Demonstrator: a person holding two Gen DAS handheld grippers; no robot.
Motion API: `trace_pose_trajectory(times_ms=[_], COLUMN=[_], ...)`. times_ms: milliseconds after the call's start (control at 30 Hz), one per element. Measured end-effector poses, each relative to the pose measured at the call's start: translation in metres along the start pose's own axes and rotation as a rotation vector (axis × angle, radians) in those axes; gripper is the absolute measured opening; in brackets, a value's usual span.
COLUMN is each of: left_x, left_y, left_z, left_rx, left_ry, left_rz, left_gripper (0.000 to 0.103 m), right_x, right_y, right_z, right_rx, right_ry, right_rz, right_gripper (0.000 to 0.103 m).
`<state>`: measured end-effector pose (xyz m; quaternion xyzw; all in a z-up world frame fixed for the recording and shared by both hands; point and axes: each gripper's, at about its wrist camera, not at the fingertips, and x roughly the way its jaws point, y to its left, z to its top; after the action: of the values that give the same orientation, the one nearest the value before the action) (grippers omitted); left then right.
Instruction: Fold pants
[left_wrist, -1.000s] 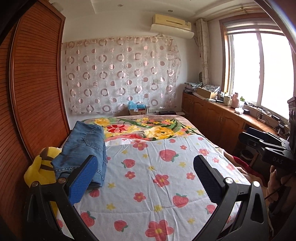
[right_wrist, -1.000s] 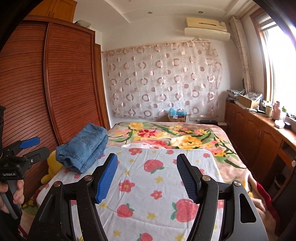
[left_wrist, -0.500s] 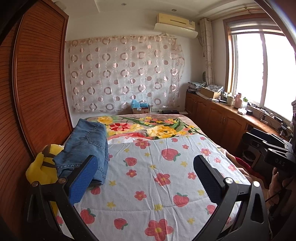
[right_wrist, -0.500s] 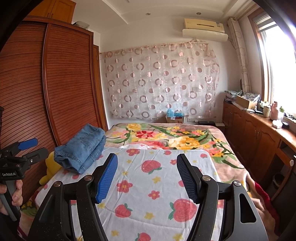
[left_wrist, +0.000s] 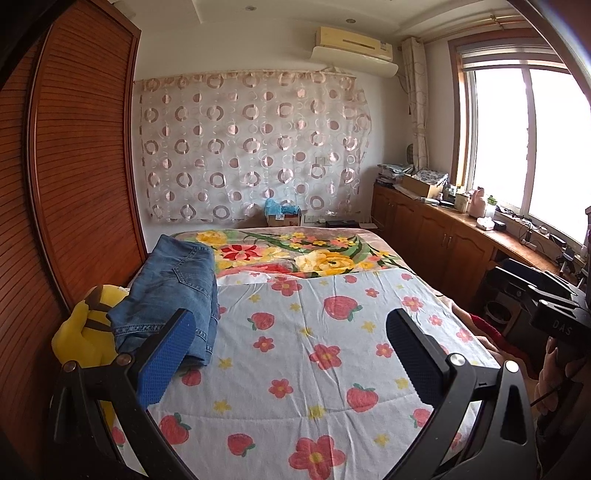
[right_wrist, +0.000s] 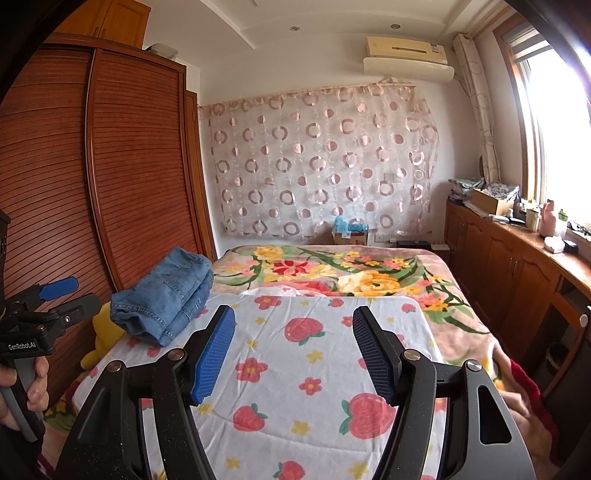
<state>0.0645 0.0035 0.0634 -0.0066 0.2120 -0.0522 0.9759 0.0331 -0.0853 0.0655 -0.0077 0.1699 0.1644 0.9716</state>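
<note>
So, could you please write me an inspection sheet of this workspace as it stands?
Surface: bed with a strawberry sheet spread over a floral blanket.
Job's things: jeans folded in a stack at the sheet's left edge.
Clutter: yellow plush beside the jeans.
Grippers: left gripper open, holding nothing; right gripper open, holding nothing; both above the sheet.
Cables: some on the window counter.
Surroundings: wardrobe left, curtain behind, cabinets right, air conditioner above.

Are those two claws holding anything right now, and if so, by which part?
Nothing is held. The left gripper and right gripper are both open and empty; the folded jeans lie untouched on the bed.
</note>
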Motion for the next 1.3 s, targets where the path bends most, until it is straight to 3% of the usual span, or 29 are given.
trace_pose_trajectory(times_ms=[1300], left_x=[0.0009], left_y=[0.0016], left_z=[-0.0024], left_rx=[-0.002], left_ry=[-0.002], left_rz=[0.001], left_gripper=[0.103], right_x=[-0.0066], right_y=[0.0009], right_z=[-0.0018], right_rx=[0.004], right_ry=[-0.020], right_rz=[-0.016], right_gripper=[0.068])
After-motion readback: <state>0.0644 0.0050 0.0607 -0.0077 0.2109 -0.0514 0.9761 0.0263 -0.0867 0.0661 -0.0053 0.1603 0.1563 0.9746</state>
